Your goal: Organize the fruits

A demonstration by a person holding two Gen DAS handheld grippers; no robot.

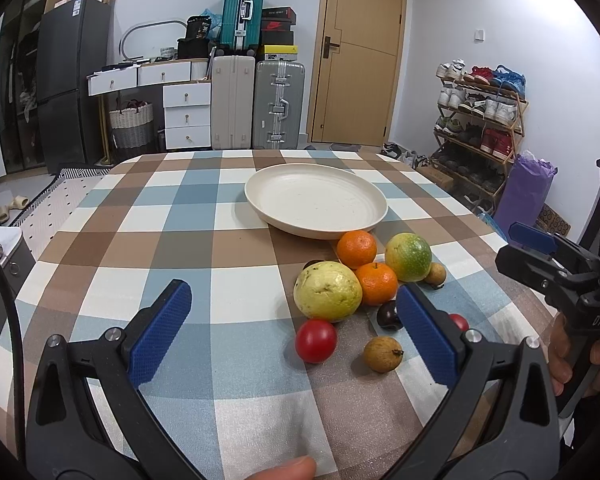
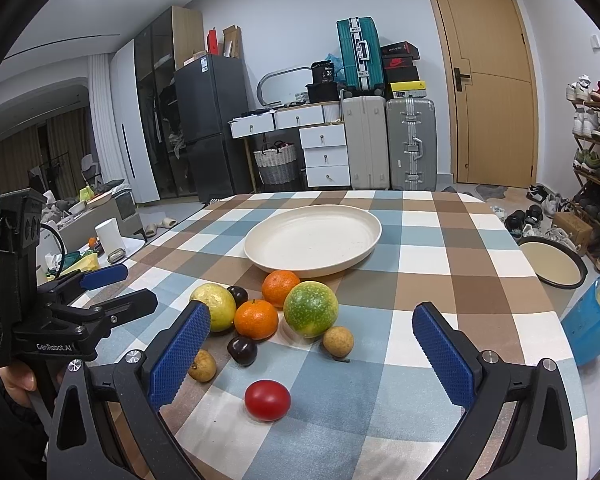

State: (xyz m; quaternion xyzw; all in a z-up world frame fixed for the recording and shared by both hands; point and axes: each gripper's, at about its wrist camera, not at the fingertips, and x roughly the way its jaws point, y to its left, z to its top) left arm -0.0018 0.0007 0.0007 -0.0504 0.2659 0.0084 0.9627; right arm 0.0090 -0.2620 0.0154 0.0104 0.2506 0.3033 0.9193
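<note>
An empty cream plate (image 1: pixel 316 204) (image 2: pixel 312 236) sits mid-table on the checked cloth. Just in front of it lies a cluster of fruit: a yellow-green guava (image 1: pixel 327 297) (image 2: pixel 214 306), two oranges (image 1: pixel 356 249) (image 2: pixel 256 319), a green-yellow round fruit (image 1: pixel 408 257) (image 2: pixel 310 309), a dark plum (image 1: pixel 388 315) (image 2: pixel 242 350), brown longans (image 1: pixel 383 354) (image 2: pixel 338 341) and a red tomato (image 1: pixel 316 340) (image 2: pixel 267 399). My left gripper (image 1: pixel 292 292) (image 2: pixel 128 286) is open on the cluster's left side. My right gripper (image 2: pixel 310 308) (image 1: pixel 518 248) is open on its right. Neither holds anything.
The table's right edge drops toward a shoe rack (image 1: pixel 480 120), a blue container (image 2: pixel 592 328) and a round basin on the floor (image 2: pixel 552 264). Suitcases (image 1: pixel 256 104), drawers and a door stand behind the table. A hand (image 1: pixel 560 360) holds each gripper's handle.
</note>
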